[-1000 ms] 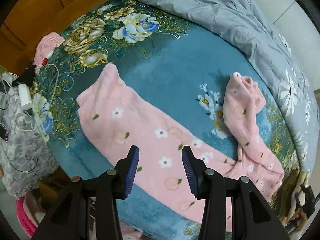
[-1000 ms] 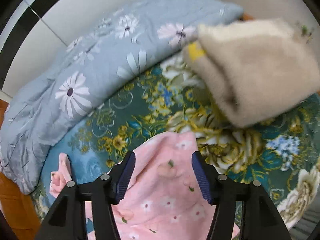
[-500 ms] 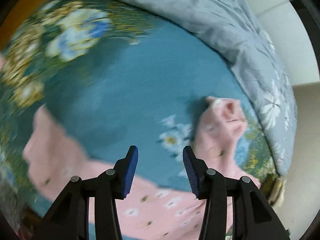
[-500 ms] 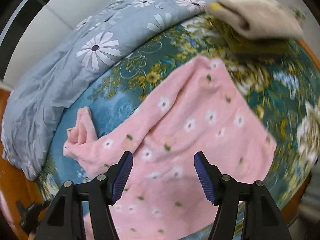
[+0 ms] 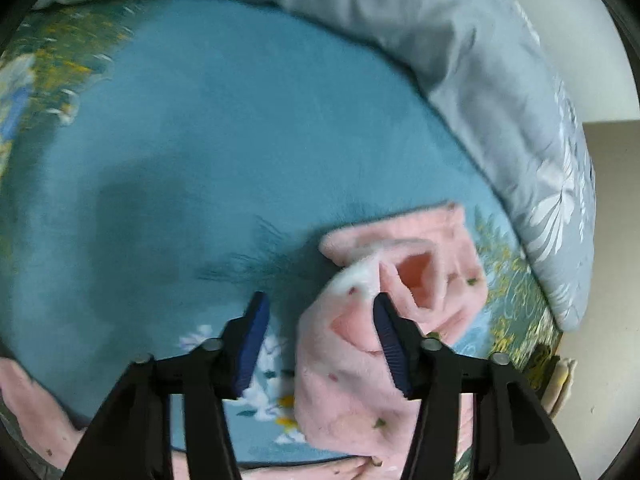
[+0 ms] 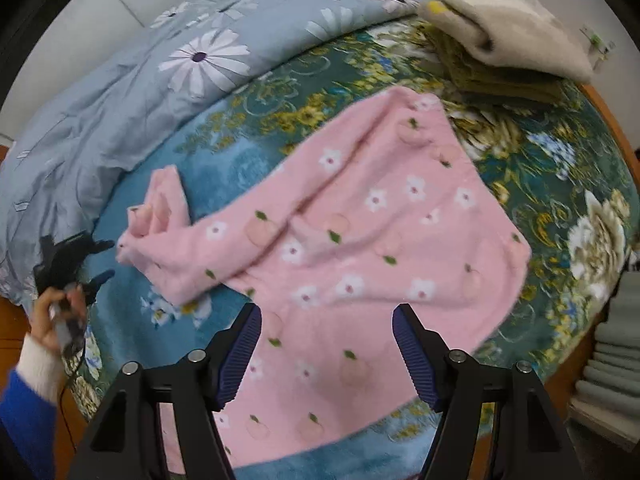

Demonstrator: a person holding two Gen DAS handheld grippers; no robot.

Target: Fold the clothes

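Left wrist: your left gripper (image 5: 318, 340), jaws wide, nears the pink trouser cuff (image 5: 404, 264) at one o'clock; likely pinch it next.

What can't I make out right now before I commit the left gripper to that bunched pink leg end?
- Left wrist view: the pink garment is motion-blurred; the left gripper blocks its lower part, so finger contact is unclear.
- Right wrist view: the right gripper hides the garment's near hem.
- Right wrist view: the left gripper is small, dark and blurred beside the hand.
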